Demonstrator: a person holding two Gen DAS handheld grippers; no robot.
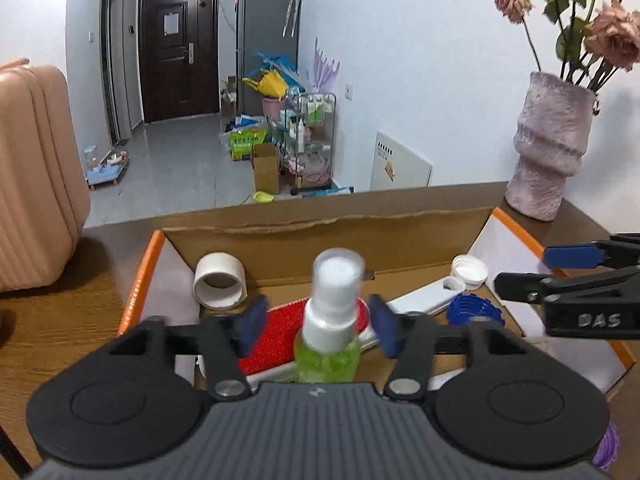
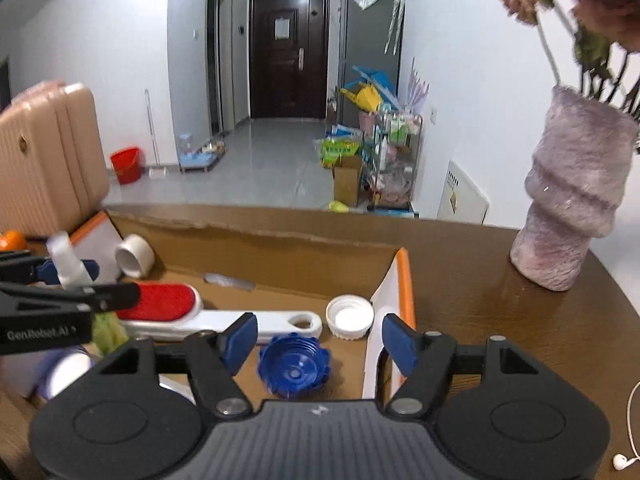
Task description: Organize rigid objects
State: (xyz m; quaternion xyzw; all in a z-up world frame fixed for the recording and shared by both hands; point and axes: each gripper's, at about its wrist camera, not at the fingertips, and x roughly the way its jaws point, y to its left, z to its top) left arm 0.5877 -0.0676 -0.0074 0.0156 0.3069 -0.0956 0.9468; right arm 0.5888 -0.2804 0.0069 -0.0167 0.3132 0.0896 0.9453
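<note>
A small spray bottle (image 1: 328,344) of green liquid with a white nozzle stands blurred between the blue pads of my left gripper (image 1: 319,326). The pads stand apart from it on both sides, so the gripper is open. It hangs over an open cardboard box (image 1: 280,232) holding a white tape roll (image 1: 220,280), a red lint brush (image 1: 276,332), a white cap (image 1: 469,270) and a blue lid (image 1: 474,312). My right gripper (image 2: 320,342) is open and empty above the blue lid (image 2: 294,368), near the box's right wall (image 2: 406,280). The white cap (image 2: 350,316) lies just beyond.
The box sits on a brown wooden table. A pink textured vase (image 2: 576,188) with dried flowers stands at the right rear. A peach suitcase (image 1: 36,168) rises at the left. White earphones (image 2: 624,460) lie at the near right.
</note>
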